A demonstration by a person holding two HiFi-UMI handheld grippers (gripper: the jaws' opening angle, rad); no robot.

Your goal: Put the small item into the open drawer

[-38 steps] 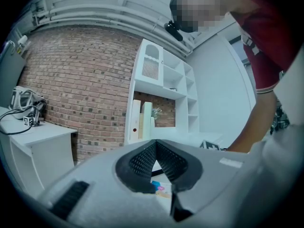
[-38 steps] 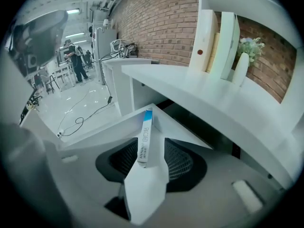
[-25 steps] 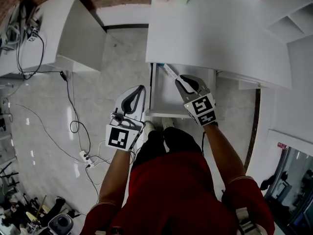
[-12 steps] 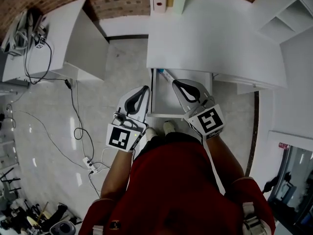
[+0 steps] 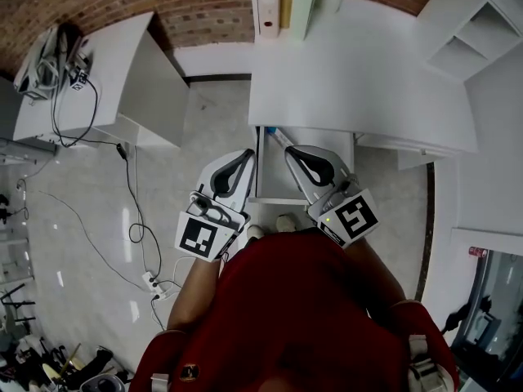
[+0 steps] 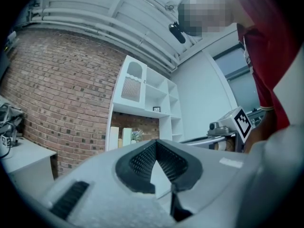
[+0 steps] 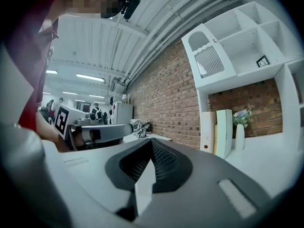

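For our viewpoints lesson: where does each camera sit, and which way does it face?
Head view: on the person's head, looking down at desk, drawer, both grippers, red shirt.
Left gripper view: on left gripper, facing brick wall, shelves past shut jaws; shirt at right.
Right gripper view: on right gripper, facing likewise; shirt at left.
Shared: both gripper views show wall, shelves.

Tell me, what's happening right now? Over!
Left tool shut, empty. Right tool shut, empty. Small item lies in open drawer, back corner. Nothing blocking it.
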